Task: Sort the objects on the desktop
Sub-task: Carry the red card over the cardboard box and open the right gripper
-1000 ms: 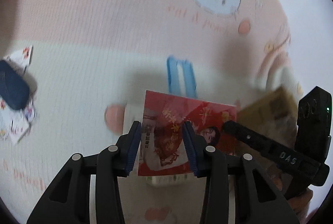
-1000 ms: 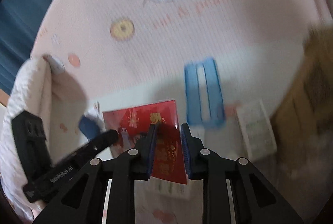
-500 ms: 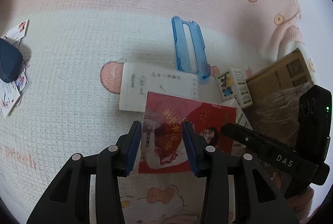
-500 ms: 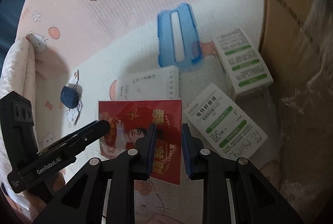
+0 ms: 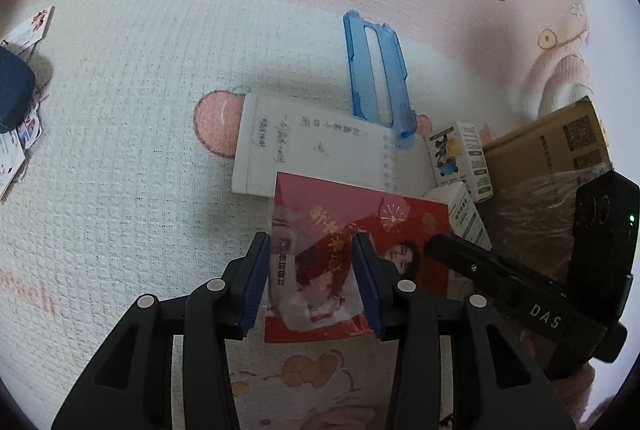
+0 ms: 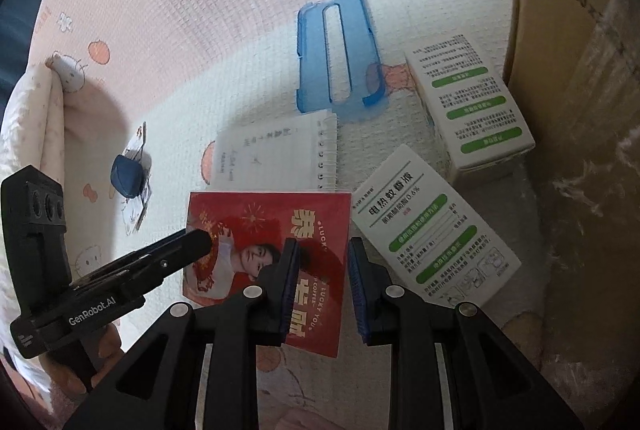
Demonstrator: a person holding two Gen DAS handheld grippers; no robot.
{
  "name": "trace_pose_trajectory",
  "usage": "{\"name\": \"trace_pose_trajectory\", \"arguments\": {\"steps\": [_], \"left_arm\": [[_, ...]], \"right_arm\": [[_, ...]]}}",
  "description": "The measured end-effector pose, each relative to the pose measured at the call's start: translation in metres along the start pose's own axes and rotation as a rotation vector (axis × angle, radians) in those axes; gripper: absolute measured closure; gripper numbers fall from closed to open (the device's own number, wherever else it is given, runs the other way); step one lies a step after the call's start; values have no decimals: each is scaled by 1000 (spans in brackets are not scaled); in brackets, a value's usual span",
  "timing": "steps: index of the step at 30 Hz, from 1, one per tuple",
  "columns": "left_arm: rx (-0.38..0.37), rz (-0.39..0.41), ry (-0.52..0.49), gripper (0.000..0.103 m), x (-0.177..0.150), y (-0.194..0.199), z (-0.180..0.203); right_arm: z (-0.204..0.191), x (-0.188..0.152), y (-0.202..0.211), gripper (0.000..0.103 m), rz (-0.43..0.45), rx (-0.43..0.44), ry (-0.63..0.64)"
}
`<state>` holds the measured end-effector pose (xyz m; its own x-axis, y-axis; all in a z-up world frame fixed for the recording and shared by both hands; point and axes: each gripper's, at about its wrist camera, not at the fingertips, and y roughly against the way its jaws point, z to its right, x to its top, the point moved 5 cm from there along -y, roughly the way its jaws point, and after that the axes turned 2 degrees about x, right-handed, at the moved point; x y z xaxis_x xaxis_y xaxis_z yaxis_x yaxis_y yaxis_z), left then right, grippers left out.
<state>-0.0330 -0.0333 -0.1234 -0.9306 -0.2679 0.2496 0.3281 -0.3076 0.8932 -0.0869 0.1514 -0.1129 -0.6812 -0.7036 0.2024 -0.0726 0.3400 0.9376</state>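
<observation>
The left tool (image 5: 310, 250) is nearest. Its two fingers stand apart, and the red card (image 5: 320, 214) shows in the gap. The card's left edge sits by one finger and the other finger hides part of the picture. I cannot tell if the fingers press on it.

The right tool (image 6: 320, 258) is at the card's other end. Its fingers are a little apart too, with a strip of red between them. I cannot tell if it holds the card.

The card is thin and looks shiny, so I think it could slip. If one tool pulls and the other does not, the card could bend. It could also drop onto the notebook (image 5: 312, 146) just behind it and cover the writing.

Beside the card lies a flat white and green box (image 6: 432, 238), and past it is a second small box (image 6: 468, 102). Both are shut, so what is inside is hidden. The blue phone case (image 5: 376, 70) has nothing in it. The big cardboard box (image 6: 560, 30) stands on the right, and I cannot see inside it.
</observation>
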Motion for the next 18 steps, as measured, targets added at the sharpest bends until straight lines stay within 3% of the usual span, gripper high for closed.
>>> {"name": "trace_pose_trajectory", "arguments": {"steps": [6,12,18], "left_arm": [[47,88,-88,61,7,28,15],[-5,185,-136,61,29,71,42],[-62,286,-251,61,48,104,100]], "right_arm": [[-17,6,21,82,62,0,50],[-37,26,74,82,190,10,95],[-39,44,147,80,356,34,80]]}}
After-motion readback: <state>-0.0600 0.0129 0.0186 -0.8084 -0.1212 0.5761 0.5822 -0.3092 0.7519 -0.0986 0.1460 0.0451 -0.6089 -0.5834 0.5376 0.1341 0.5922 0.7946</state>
